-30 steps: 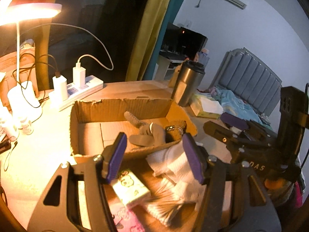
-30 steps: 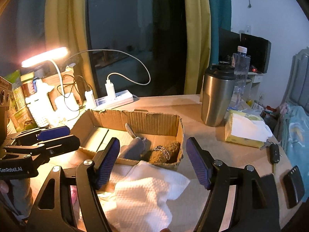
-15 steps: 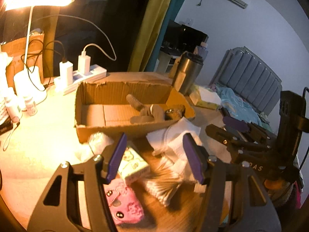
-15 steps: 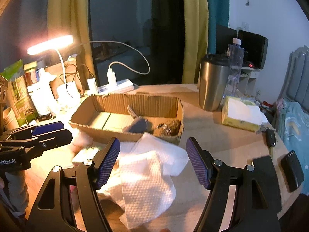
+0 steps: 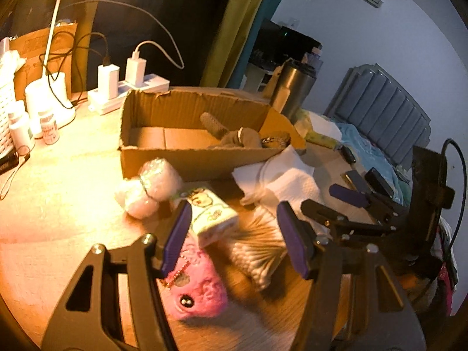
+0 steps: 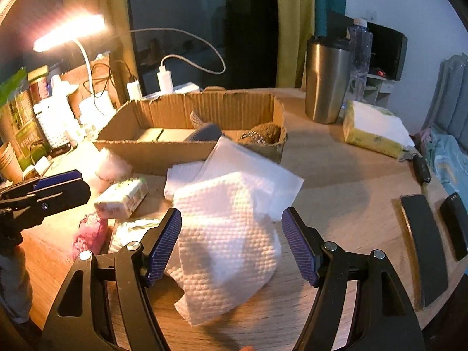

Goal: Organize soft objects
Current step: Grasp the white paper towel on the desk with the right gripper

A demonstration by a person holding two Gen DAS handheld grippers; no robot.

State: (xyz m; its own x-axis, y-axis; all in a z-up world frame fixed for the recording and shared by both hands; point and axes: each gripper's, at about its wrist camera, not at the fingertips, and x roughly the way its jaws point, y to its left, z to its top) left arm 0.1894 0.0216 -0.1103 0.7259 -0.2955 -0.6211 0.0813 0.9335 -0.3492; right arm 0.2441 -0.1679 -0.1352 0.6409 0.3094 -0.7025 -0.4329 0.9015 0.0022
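Lamplight washed the wooden table point(image 6: 345, 181) orange, with dark window glass and yellow curtains behind it. I held both grippers tilted downward over the clutter in front of the cardboard box point(image 5: 187, 158).

My left gripper point(image 5: 234, 234) stood partly open with nothing between its purple pads; beneath it lay a small tissue pack point(image 5: 212, 215), a fan of cotton swabs point(image 5: 257, 251) and a pink plush toy point(image 5: 199, 286) with a bead chain. My right gripper point(image 6: 231, 245) was spread wide, also gripping nothing, its pads on either side of the white paper towels point(image 6: 228, 228) without pressing them.

Compared with a second earlier, both tools had dropped closer to the table. From the left wrist, the box had slid up the frame and the pink plush, barely seen before, now showed almost fully. From the right wrist, the towels filled more of the space between the pads. Neither opening had changed.

Those towels were crumpled, quilted sheets, piled loosely and overlapping, with one corner resting against the box's front wall. Two bundled white fluffy balls point(image 5: 149, 187) sat just beside the box's near left corner. Inside the box lay a grey soft toy point(image 5: 234, 139) and a brown fuzzy one point(image 6: 263, 134) at the right end.
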